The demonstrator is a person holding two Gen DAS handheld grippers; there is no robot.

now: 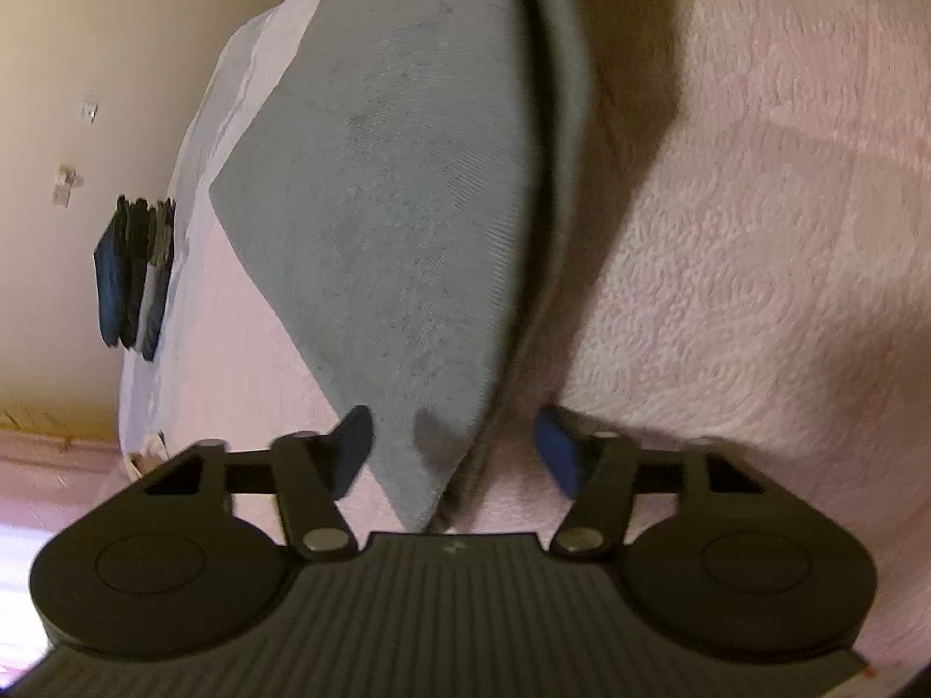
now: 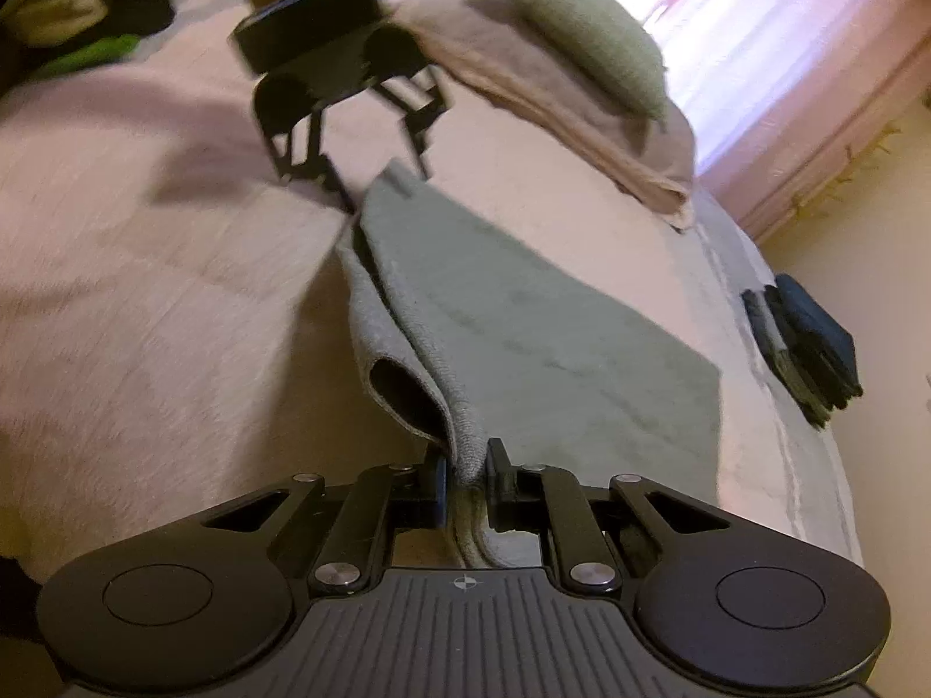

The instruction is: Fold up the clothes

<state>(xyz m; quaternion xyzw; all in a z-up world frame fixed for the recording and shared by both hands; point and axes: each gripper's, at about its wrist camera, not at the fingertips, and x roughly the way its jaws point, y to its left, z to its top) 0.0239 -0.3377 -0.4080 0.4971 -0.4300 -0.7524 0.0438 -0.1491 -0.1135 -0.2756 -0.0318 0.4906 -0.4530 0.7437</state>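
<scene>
Right gripper: jaws clamped on a corner of the grey towel, which trails toward 12 o'clock across the pink bedspread. Left gripper: blue pads apart, straddling the opposite towel corner at 12 o'clock, not pressing it.

Lighting: soft indoor daylight with a pinkish cast. Source: bright curtained window, overexposed, glaring white in the right wrist view. Shadows: soft, on the pink bed cover. Blur: motion smear across both views, strongest at the far gripper. Distortion: heavy fisheye bending and dark corners throughout.
</scene>
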